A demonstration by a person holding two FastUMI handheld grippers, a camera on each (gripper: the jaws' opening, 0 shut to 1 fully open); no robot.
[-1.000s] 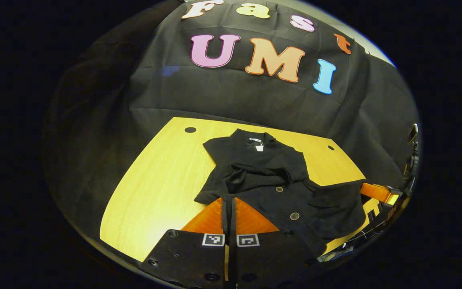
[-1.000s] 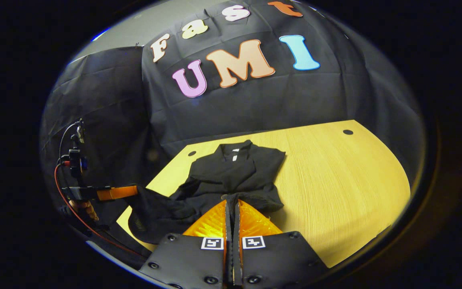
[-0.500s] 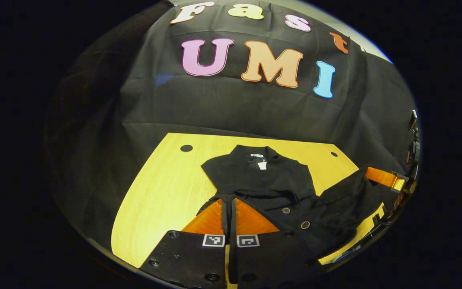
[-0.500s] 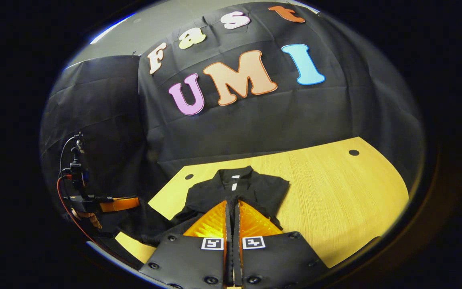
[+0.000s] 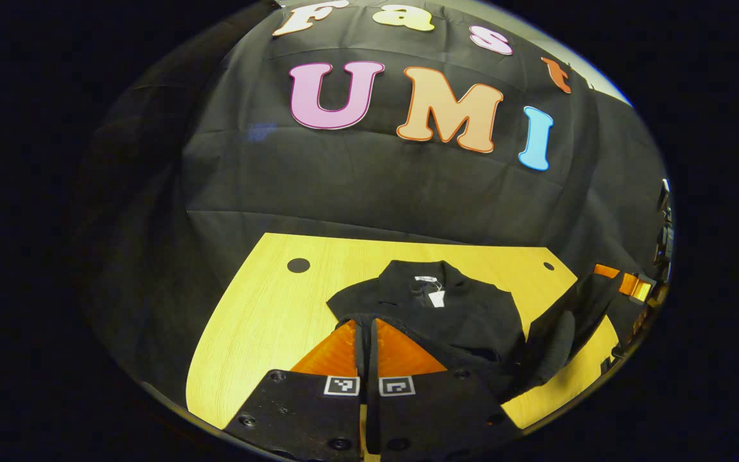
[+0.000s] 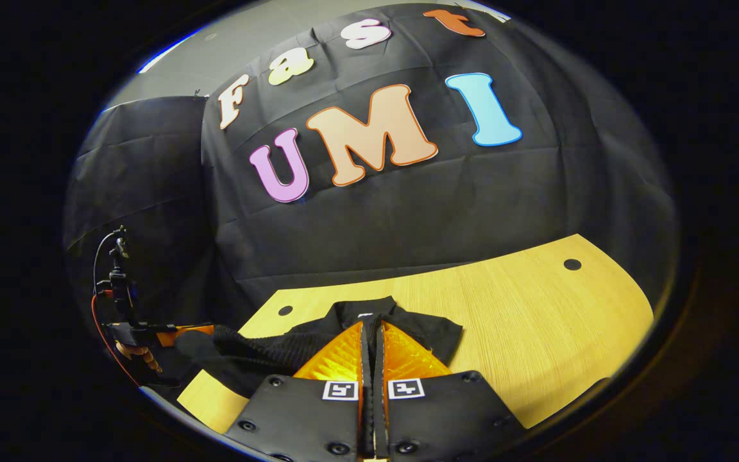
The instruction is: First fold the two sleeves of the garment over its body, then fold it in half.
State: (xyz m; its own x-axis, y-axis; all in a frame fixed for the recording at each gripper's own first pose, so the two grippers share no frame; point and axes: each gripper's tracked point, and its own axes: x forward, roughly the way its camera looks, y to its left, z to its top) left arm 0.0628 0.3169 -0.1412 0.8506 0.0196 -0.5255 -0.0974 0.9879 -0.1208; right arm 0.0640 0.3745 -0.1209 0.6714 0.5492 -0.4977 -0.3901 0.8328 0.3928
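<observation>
Between the closed fingers of the left claw (image 5: 366, 327), seen in the left gripper view, a corner of the hem of the black garment (image 5: 453, 314) was pinched and held off the table (image 5: 260, 314). The right claw (image 6: 373, 327), seen in the right gripper view, was likewise clenched on the hem's other corner. Across the left gripper view the right claw (image 5: 626, 282) also appeared farther off at the right edge, with dark cloth sagging between the two grips. Beyond the fingers, the collar end of the garment lay flat on the table, its white neck tag (image 5: 435, 296) facing up, and both sleeves appeared already folded onto the body. The hand (image 6: 138, 356) holding the left claw showed at the left edge of the right gripper view. Judgement: the step in hand was the half fold, hem carried toward the collar. To do it well, both claws ought to travel level and at equal pace, keeping the hem taut enough that the sag does not drag the sleeves open, and lower the hem squarely onto the shoulders before letting go.
</observation>
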